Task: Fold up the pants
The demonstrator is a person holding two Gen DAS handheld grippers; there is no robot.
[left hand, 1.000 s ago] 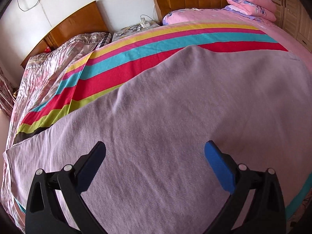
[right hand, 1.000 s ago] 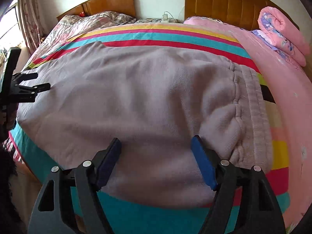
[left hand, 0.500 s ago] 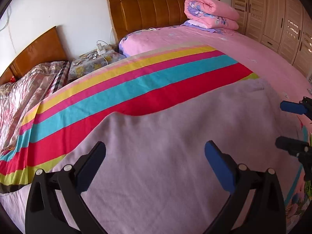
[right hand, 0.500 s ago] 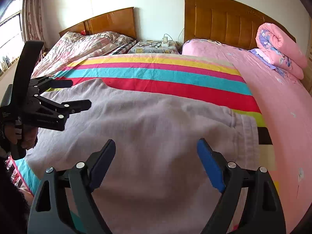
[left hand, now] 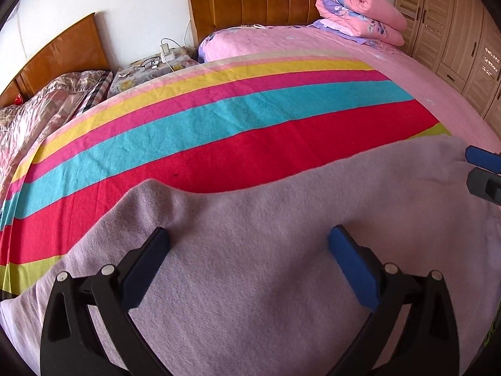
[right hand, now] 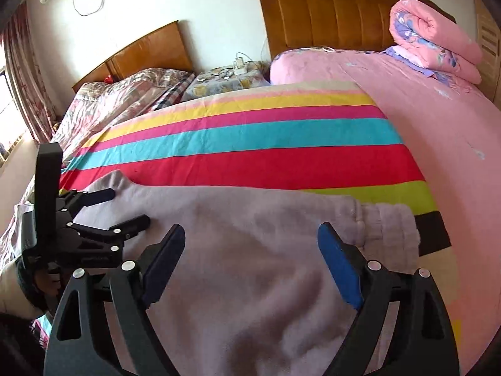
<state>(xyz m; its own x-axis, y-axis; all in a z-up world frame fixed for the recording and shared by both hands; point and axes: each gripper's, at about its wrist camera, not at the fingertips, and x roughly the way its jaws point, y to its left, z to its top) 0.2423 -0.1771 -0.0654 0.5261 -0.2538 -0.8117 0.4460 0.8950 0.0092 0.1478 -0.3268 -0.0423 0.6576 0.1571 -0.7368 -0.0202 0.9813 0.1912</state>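
Now over the lilac pants (left hand: 281, 250) on the striped blanket (left hand: 219, 131), my left gripper (left hand: 247, 244) wide, my right gripper (right hand: 250, 244) wide, both empty.

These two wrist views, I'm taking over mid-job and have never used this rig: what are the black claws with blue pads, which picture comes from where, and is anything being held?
There is no robot arm: a person carries a two-finger gripper in each hand, and each has a fisheye camera looking forward along its fingers.

In the left wrist view, the claw at the bottom is the left gripper; the right gripper's tips peek in at the right edge. In the right wrist view, the claw at the bottom is the right gripper, and the left one appears at the left edge.

Lilac pants lie spread on a striped blanket on the bed, the gathered waistband toward the right gripper's side. A rolled pink quilt sits by the headboard.

Nothing is held: both grippers are open over the fabric, pads not pressing it.
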